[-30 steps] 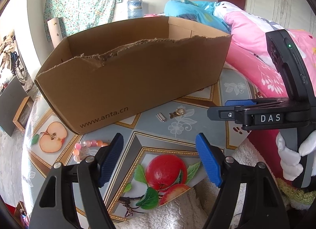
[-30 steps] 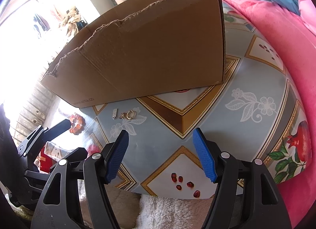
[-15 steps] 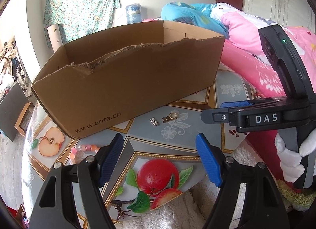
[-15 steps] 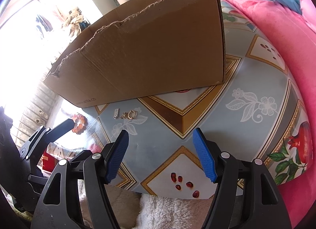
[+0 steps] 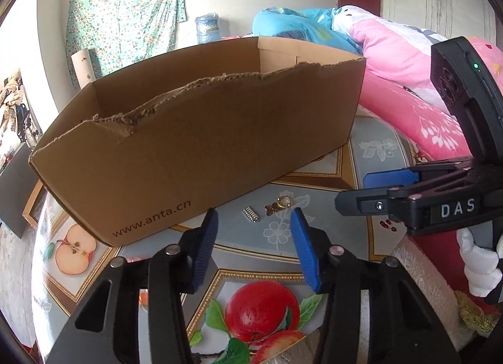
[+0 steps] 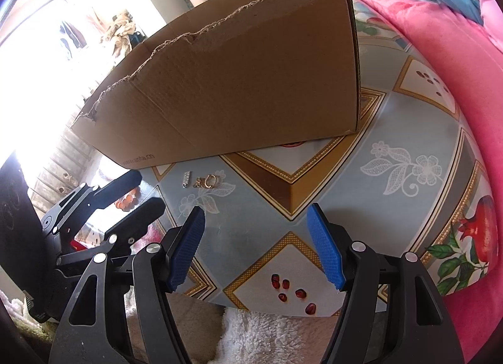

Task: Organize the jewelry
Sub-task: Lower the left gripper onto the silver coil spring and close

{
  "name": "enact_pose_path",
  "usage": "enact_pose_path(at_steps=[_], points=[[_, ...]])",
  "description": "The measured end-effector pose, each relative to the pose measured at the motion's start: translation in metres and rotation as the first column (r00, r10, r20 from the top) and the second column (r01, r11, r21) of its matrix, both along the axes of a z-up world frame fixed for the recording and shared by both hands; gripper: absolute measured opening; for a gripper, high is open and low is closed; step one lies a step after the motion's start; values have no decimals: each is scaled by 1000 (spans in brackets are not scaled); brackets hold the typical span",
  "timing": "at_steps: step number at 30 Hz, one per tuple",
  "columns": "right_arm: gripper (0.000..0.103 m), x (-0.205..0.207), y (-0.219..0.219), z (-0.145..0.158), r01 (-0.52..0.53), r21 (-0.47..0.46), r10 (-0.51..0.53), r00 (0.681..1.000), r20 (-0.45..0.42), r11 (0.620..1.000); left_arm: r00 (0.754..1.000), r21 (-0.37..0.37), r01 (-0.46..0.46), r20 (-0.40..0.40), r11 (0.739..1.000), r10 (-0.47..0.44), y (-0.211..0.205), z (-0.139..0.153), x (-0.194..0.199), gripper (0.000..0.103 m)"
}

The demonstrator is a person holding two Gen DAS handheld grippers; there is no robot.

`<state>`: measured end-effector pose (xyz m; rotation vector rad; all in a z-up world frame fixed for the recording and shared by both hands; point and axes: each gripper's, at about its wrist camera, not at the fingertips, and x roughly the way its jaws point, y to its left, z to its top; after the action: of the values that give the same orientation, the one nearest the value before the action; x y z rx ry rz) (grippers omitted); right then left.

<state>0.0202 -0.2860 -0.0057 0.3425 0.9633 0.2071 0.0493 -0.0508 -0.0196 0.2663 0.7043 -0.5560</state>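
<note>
The left gripper has just been closing its jaws part way, and nothing is between them yet. Just ahead of its blue tips, on the table, lie a small gold ring and a little silver clip, side by side and a bit apart. They sit close to the front wall of the big cardboard box.

The right gripper hangs with its jaws wide apart and holds nothing. The ring and the clip are ahead of it and off to its left.

Both pieces look tiny, light and hard. They lie flat on a smooth cloth, so they could slip away or flick out when pinched. A good hold would likely be across the round part of the ring, with the tips low on the table.

The box is open on top with a torn edge. What is inside it cannot be seen from here. Some pink beads lie near the left gripper
</note>
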Motion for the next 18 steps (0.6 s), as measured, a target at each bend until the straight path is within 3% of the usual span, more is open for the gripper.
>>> enact_pose_path(at_steps=[9, 18], points=[[65, 0, 3, -1, 0, 7, 0, 1000, -1, 1000, 999, 73, 29, 17, 997, -31, -15, -10, 17, 13], [65, 2, 1, 0, -2, 10, 2, 1000, 3, 1000, 999, 87, 15, -37, 996, -12, -19, -19, 29, 12]])
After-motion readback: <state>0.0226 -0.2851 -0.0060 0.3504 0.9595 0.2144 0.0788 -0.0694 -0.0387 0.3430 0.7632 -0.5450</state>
